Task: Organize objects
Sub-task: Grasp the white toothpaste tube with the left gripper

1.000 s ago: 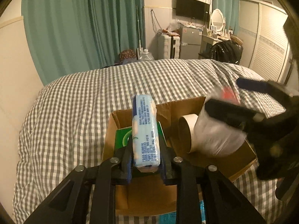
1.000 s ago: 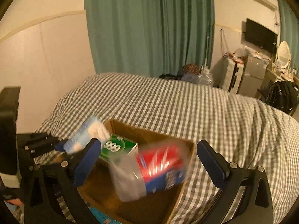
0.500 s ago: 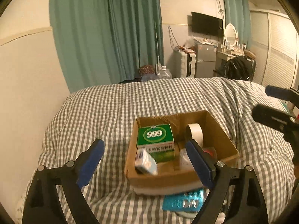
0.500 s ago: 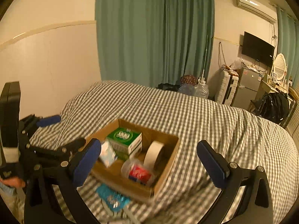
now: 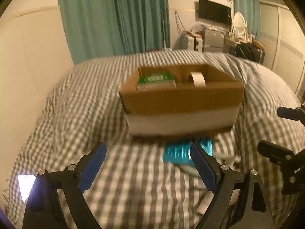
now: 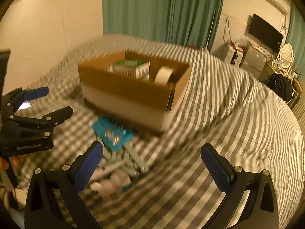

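Your left hand-held gripper (image 5: 147, 164) is spread wide and carries nothing; so is your right hand-held gripper (image 6: 151, 158). Just ahead at 1 o'clock of the left one, a teal foil pack (image 5: 184, 151) lies on the checked bed (image 5: 76, 105), touching the cardboard box (image 5: 181, 99) at 12. It looks light, thin and crinkly, so pinch an exposed edge. Only the right view shows the blurred pale clutter (image 6: 114, 179) beside that pack; only the left shows a glowing phone (image 5: 26, 184) at 8 o'clock.
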`<action>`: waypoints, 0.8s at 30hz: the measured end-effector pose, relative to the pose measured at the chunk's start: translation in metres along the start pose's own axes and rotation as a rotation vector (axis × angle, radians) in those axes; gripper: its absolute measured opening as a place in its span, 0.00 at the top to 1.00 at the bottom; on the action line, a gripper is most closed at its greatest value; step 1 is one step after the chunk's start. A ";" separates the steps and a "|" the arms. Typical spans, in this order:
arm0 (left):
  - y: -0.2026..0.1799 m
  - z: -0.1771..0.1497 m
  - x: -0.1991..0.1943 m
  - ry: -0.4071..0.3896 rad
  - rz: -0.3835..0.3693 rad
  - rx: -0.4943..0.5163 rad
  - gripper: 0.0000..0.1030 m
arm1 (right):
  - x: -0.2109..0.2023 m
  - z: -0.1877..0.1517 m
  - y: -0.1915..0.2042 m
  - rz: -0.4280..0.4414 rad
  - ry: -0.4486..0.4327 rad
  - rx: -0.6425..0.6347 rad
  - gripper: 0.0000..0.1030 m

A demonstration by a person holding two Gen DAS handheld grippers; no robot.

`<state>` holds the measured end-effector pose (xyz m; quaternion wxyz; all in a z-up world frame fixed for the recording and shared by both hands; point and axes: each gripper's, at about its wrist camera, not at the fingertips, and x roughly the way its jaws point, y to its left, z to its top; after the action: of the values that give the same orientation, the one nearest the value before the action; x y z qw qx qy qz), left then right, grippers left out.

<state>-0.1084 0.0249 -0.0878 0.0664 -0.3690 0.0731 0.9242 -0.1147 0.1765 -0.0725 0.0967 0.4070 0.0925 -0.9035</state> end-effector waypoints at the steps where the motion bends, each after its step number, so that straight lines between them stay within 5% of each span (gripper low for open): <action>1: -0.001 -0.006 0.002 0.008 -0.008 0.004 0.11 | 0.004 -0.004 0.000 -0.004 0.016 0.000 0.00; 17: -0.071 -0.068 0.016 0.142 -0.179 0.196 0.15 | 0.000 -0.014 -0.018 -0.046 0.052 0.067 0.00; 19: -0.078 -0.073 0.023 0.161 -0.203 0.214 0.23 | 0.002 -0.014 -0.018 -0.051 0.055 0.066 0.00; 22: -0.082 -0.080 0.038 0.210 -0.237 0.241 0.65 | 0.003 -0.015 -0.017 -0.057 0.061 0.062 0.00; 24: -0.083 -0.082 0.040 0.215 -0.273 0.244 0.77 | 0.003 -0.015 -0.016 -0.057 0.062 0.061 0.00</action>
<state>-0.0671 0.0937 -0.1813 0.2268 -0.4612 0.1403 0.8463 -0.1100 0.1955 -0.0830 0.0554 0.4346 0.0794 -0.8954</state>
